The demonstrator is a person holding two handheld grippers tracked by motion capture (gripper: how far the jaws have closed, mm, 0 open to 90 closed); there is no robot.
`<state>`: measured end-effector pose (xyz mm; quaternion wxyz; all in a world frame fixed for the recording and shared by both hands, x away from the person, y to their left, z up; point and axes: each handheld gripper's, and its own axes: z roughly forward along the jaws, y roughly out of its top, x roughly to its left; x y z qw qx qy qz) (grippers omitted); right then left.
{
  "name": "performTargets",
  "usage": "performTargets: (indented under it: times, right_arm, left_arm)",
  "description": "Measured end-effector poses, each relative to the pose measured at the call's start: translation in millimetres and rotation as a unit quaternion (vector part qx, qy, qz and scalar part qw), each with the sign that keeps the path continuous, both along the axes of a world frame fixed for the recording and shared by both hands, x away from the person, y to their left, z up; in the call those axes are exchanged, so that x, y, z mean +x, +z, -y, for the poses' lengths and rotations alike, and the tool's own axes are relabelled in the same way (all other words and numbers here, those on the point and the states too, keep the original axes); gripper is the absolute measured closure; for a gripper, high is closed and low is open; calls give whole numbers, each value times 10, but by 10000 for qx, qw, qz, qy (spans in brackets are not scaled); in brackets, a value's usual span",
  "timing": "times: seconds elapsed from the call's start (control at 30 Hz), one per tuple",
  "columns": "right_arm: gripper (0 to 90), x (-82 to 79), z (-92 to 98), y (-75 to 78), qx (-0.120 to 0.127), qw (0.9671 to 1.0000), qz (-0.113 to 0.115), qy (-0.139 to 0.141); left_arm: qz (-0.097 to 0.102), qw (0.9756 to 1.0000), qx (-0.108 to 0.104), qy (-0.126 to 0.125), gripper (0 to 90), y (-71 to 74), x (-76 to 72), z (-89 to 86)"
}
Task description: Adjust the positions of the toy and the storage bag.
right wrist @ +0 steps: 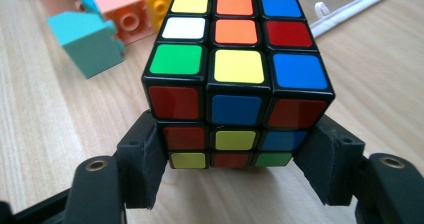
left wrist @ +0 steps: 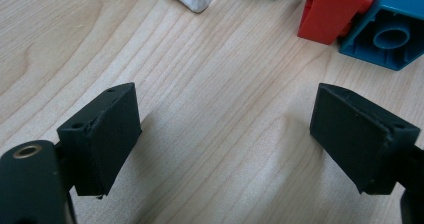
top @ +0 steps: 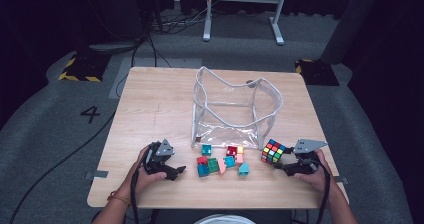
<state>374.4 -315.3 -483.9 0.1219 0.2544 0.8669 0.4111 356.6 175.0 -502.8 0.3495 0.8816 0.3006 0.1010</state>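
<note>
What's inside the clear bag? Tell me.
Nothing shows inside the clear bag; through its walls only bare table appears. The blocks lie outside, in front of it, and the puzzle cube sits in the right gripper. Folded corners may hide something small.

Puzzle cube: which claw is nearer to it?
Right. The right claw is clamped on the puzzle cube; the left claw is across the table, beyond the toy bricks.

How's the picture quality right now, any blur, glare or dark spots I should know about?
High view: soft and low in detail, room dark around the lit table. Left gripper view: jaws sharp, casting soft shadows on the wood. Right gripper view: puzzle cube crisp, with slight sheen on its stickers; the blocks behind are a little soft.
</note>
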Motion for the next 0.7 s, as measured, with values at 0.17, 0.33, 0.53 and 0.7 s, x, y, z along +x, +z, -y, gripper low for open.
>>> performTargets:
  times: [0.17, 0.33, 0.53, 0.7]
  right_arm:
    - [338, 30, 84, 41, 57, 9996, 111, -250]
    - [339, 67, 143, 66, 123, 9982, 171, -567]
    - [339, 107, 227, 112, 285, 9956, 205, -865]
    - [339, 153, 264, 152, 354, 9941, 264, -993]
  left_arm:
    - [0, 10000, 3, -2, 129, 0, 2, 0]
    - [-9, 10000, -4, -33, 126, 0, 10, 1]
    - [-10, 10000, -3, -40, 125, -1, 13, 0]
    - [-1, 10000, -6, -48, 125, -1, 18, 0]
